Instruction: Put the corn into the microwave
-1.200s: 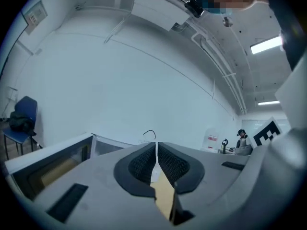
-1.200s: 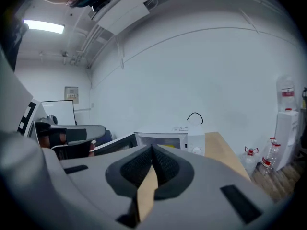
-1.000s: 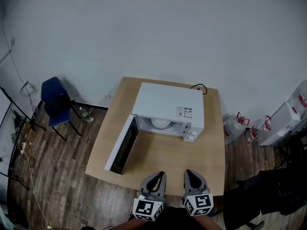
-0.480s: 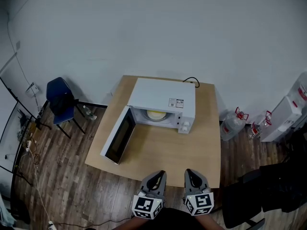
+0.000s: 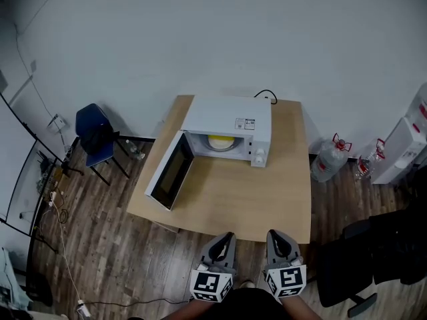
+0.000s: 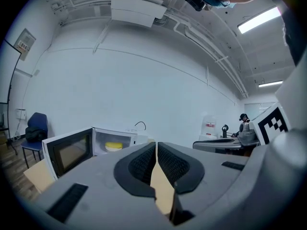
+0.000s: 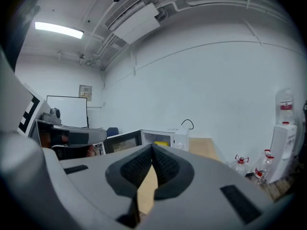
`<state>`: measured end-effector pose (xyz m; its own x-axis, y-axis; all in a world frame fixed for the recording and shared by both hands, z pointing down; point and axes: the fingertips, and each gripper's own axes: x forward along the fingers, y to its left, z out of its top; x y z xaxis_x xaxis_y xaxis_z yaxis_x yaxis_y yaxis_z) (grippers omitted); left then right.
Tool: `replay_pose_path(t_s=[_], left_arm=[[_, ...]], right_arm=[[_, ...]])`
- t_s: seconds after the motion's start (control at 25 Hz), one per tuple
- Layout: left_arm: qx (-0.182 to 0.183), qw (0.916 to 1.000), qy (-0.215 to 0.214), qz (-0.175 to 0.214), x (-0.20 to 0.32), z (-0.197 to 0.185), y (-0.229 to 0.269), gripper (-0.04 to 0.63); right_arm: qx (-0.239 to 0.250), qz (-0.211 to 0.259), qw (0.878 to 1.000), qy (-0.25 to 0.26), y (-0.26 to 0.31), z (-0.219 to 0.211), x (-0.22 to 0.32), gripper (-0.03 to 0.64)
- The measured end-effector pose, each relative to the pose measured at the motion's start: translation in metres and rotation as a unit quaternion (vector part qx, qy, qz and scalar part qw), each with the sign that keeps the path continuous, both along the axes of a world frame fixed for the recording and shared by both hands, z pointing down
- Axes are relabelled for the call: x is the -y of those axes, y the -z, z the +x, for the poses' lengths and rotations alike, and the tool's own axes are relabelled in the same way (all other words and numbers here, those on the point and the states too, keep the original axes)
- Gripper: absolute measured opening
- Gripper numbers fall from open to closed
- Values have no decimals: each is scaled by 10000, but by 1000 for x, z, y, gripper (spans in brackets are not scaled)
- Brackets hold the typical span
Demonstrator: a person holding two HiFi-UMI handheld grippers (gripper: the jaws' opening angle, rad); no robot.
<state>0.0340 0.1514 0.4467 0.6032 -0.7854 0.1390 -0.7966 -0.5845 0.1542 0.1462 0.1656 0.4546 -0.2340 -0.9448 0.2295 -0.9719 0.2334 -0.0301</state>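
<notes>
Under a plain white wall (image 5: 200, 32), on a dark wood-plank floor (image 5: 100, 245), stands a light wooden rectangular desk (image 5: 233, 199), seen steeply from above in the head view. At the far end of the desk sits a white box-shaped microwave (image 5: 223, 115), its dark-windowed door (image 5: 170, 172) swung wide open to the left and reaching out past the desk's left edge. A thin black cable (image 5: 267, 95) loops up behind the microwave. To the left of the desk, well apart from it, is a blue chair (image 5: 93, 135) on thin dark legs; to the right, against the wall, stands a white water dispenser (image 5: 400, 152), with a clear plastic water bottle (image 5: 330, 162) on the floor between it and the desk. At the bottom of the head view the grey left gripper (image 5: 225, 240) and the grey right gripper (image 5: 275, 237) are side by side, just off the near edge of the desk and well apart from the microwave. Both are clenched and empty: the left gripper view shows its ribbed black pads (image 6: 144, 163) pressed together at the tips with nothing between them, and the right gripper view shows the same. The yellow corn (image 5: 221, 141) lies inside the open microwave on a pale round plate (image 5: 221, 147), and shows as a small yellow patch in both gripper views.
</notes>
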Motion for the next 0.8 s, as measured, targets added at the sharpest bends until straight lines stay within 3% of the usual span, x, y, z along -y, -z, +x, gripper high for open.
replay_pose_path(t_s=[0.8], left_arm=[[-99,9999,113,-9,-30,23,-2,21]], right_arm=[[-47,178,9996,-190,7,48,-41,60]])
